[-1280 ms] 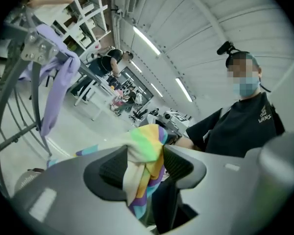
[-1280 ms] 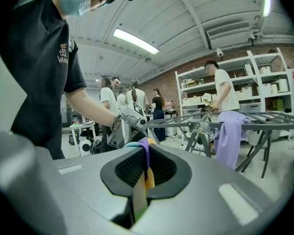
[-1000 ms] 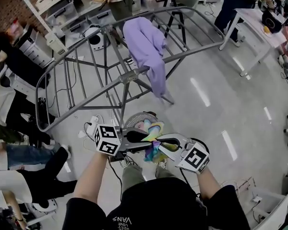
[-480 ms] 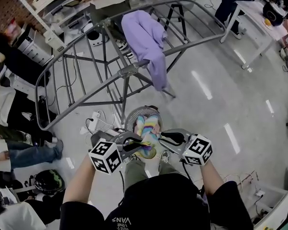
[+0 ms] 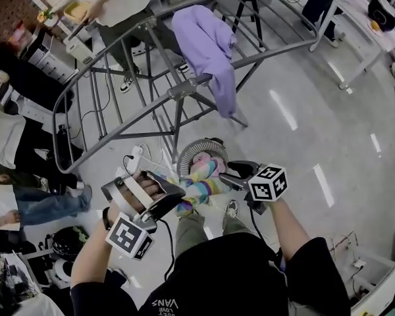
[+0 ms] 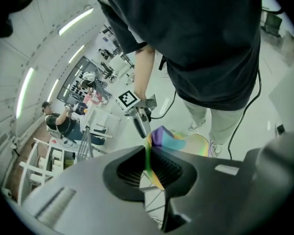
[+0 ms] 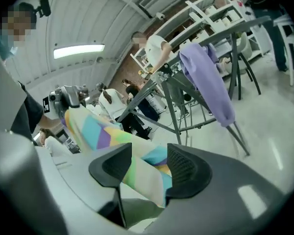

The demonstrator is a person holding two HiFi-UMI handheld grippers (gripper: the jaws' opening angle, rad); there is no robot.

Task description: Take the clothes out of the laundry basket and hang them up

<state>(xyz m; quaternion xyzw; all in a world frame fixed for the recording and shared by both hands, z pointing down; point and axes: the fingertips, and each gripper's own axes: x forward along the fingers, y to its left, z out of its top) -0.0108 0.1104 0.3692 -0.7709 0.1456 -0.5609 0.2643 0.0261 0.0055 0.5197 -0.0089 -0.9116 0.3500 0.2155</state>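
Note:
A pastel multicolour garment (image 5: 201,184) stretches between my two grippers, just above the round grey laundry basket (image 5: 186,155). My left gripper (image 5: 174,201) is shut on one end of it; in the left gripper view a thin fold of the garment (image 6: 172,138) is pinched between the pads of the left gripper (image 6: 149,169). My right gripper (image 5: 225,176) is opening. The garment (image 7: 95,131) runs loosely through the right gripper's (image 7: 149,169) parted jaws. A purple garment (image 5: 207,41) hangs over the grey drying rack (image 5: 184,91) beyond the basket.
Several people stand or sit along the left side and behind the rack (image 7: 176,102). A white table (image 5: 355,25) stands at the right. A power strip with cables (image 5: 135,158) lies on the floor beside the basket. My own legs are under the grippers.
The left gripper has swung down and to the left with the garment, drawing it out of the basket. The right gripper's jaws have parted around the cloth.

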